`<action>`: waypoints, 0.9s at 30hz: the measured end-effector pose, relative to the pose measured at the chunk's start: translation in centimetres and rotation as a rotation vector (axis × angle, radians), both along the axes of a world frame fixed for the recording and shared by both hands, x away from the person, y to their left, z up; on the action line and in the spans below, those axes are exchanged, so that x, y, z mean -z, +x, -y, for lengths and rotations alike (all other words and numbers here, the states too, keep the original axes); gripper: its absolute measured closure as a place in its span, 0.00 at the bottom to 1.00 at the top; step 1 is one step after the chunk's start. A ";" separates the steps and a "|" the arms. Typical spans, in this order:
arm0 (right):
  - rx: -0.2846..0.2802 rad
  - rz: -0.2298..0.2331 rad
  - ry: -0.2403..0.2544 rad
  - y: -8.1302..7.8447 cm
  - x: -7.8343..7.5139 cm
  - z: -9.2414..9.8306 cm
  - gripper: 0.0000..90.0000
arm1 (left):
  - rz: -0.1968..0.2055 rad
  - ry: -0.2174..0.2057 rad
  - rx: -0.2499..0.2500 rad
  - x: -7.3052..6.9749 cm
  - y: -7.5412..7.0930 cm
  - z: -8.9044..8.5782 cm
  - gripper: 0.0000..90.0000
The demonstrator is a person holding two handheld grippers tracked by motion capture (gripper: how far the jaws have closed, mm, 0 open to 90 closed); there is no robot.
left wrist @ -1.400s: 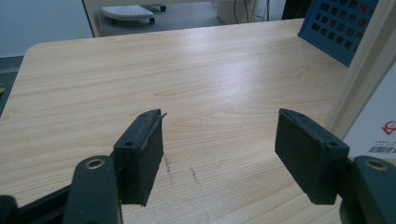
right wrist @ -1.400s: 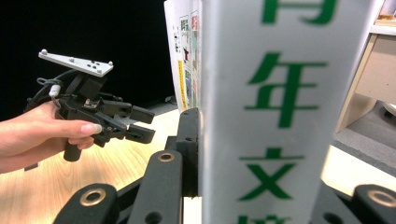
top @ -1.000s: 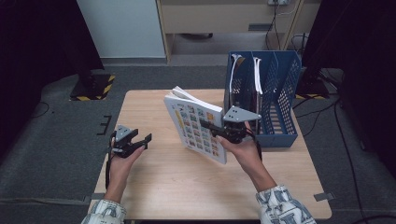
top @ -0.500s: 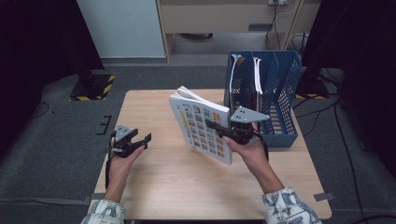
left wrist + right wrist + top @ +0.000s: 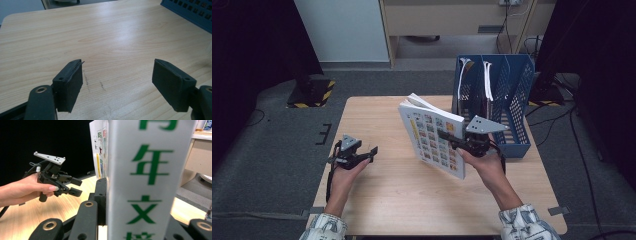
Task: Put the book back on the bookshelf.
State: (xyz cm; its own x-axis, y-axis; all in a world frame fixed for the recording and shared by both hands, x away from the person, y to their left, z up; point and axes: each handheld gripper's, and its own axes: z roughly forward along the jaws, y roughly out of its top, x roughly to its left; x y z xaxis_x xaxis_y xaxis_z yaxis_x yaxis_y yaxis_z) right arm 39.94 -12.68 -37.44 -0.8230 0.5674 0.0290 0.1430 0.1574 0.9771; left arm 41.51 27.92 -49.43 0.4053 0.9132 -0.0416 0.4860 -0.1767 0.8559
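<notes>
At the lower left of the high view, the left gripper (image 5: 371,150) rests in the person's hand just above the wooden table (image 5: 377,200), and its jaws have just been opening. In the left gripper view its two black pads (image 5: 68,85) stand spread well apart over bare wood, with nothing between them. Right of centre, the right gripper (image 5: 447,136) pinches a book (image 5: 432,137) by its lower edge and holds it upright, tilted, clear of the tabletop. The right gripper view shows the book's white spine (image 5: 147,177), with green characters, clamped between the jaws. Farther back, at the upper right, a blue file rack (image 5: 512,107) stands on the table just behind the book, with white papers in its slots.
</notes>
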 end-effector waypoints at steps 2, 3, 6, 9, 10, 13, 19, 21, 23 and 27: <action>0.003 0.000 0.002 0.0 0.0 0.1 0.82 | 0.000 0.007 0.006 0.0 0.0 0.1 0.27; 0.004 -0.002 0.004 -0.1 0.0 0.3 0.82 | -0.001 0.011 0.010 0.1 0.0 0.2 0.27; 0.005 -0.001 0.006 -0.2 0.0 0.6 0.82 | -0.005 0.014 0.014 0.1 0.0 0.2 0.27; 0.011 0.000 0.013 -0.4 -0.2 1.2 0.82 | -0.005 0.012 0.013 0.1 0.0 0.2 0.27; 0.011 0.000 0.013 -0.4 -0.2 1.2 0.82 | -0.005 0.012 0.013 0.1 0.0 0.2 0.27; 0.013 0.002 0.018 -0.7 -0.5 1.9 0.82 | -0.009 0.014 0.014 0.2 0.1 0.2 0.27; 0.022 0.006 0.014 -1.2 -0.8 2.9 0.82 | -0.007 0.018 0.020 0.2 0.1 0.3 0.27; 0.023 0.006 0.016 -1.4 -0.9 3.3 0.82 | -0.010 0.020 0.019 0.2 0.1 0.2 0.27; 0.028 0.007 0.021 -1.5 -0.9 3.7 0.82 | -0.013 0.021 0.019 0.3 0.1 0.2 0.27; 0.036 0.008 0.019 -1.9 -1.0 4.4 0.82 | -0.016 0.020 0.022 0.3 0.1 0.3 0.26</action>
State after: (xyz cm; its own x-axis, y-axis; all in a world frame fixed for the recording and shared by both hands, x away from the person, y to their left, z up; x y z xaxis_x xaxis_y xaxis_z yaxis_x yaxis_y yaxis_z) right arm 38.09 -17.12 -36.43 -0.8022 0.5962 0.0336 0.1403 0.1335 0.9811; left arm 41.63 27.61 -49.75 0.4248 0.9048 -0.0297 0.4950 -0.2046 0.8444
